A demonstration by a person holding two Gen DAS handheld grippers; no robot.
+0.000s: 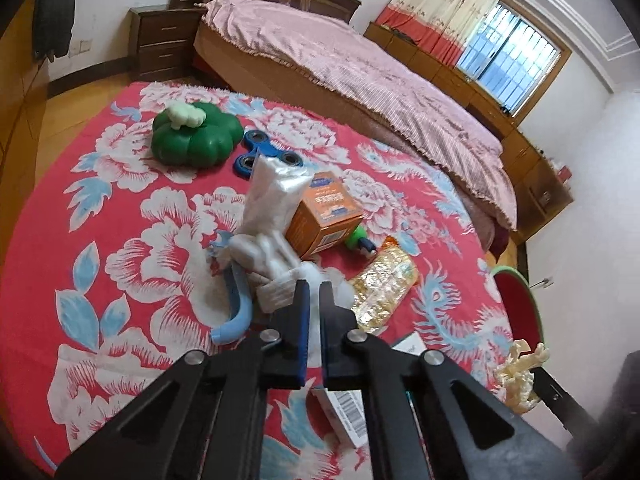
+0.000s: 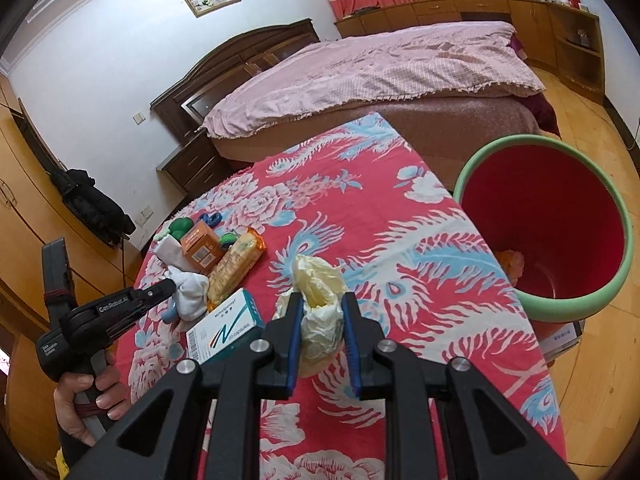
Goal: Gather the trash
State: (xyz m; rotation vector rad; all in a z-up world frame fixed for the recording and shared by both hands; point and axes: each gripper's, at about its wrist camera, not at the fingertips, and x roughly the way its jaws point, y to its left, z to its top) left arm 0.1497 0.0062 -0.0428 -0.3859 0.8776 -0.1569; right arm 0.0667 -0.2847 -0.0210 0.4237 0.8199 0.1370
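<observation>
While the yellowish wad (image 2: pixel 320 312) is sitting clenched in the right gripper (image 2: pixel 322 312), the bin (image 2: pixel 612 280) is waiting just right of it, off the table edge; the left gripper (image 1: pixel 314 292) is pinching, apparently, white tissue (image 1: pixel 276 256).

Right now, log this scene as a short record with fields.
surface: table under a red floral cloth
left tongs: shut on white crumpled tissue
right tongs: shut on a yellowish crumpled wrapper
bin: red bucket with green rim beside the table, orange scrap inside
left on cloth: orange box, snack packet, white medicine box, green pumpkin toy, blue spinner
</observation>
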